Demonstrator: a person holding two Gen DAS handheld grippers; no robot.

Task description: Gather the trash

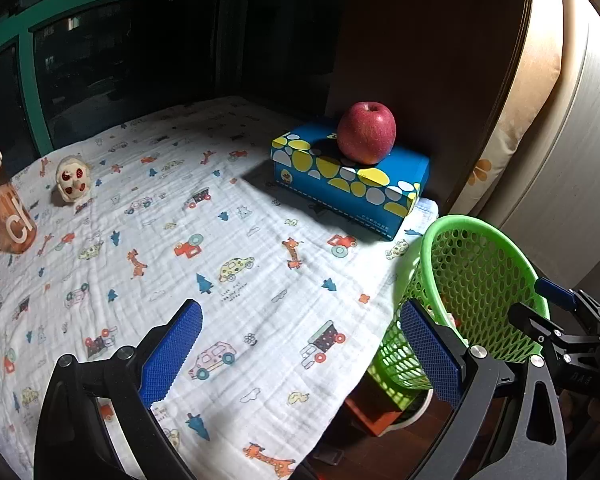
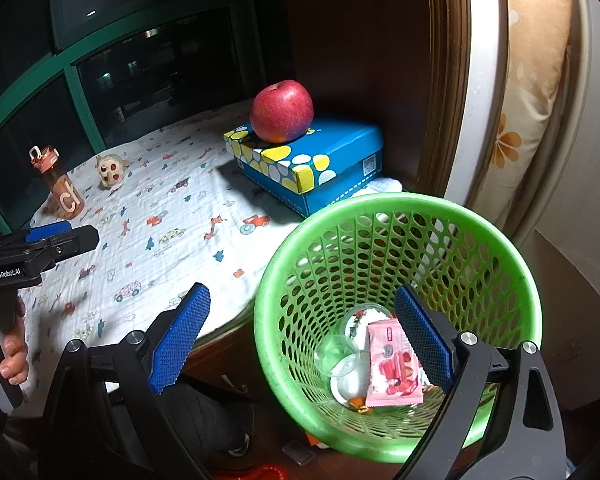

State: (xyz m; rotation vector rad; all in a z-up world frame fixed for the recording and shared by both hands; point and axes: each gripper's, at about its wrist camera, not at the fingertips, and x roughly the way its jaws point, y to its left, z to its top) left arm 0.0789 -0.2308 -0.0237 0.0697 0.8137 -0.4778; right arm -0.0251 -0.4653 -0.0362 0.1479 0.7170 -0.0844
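Green basket [image 2: 396, 216] beside the table already holds a pink wrapper [image 2: 394, 364] and clear cups [image 2: 336, 354]; both grippers, right [image 2: 302, 338] and left [image 1: 300, 354], gape empty. Farther off, no trash shows on the cloth [image 1: 228, 216].

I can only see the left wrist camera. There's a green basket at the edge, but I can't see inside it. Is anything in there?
Observer: Yes. At the bottom of the green basket lies a pink snack wrapper.
Operator: Only that?
Observer: No, a clear plastic cup lies beside the wrapper too.
Operator: Is the right hand-held gripper holding anything?
Observer: No. The right hand-held gripper is open over the basket, with nothing between its pads.
Operator: What's on the side of the blue box?
Observer: The blue box has a small square code printed on its right side.
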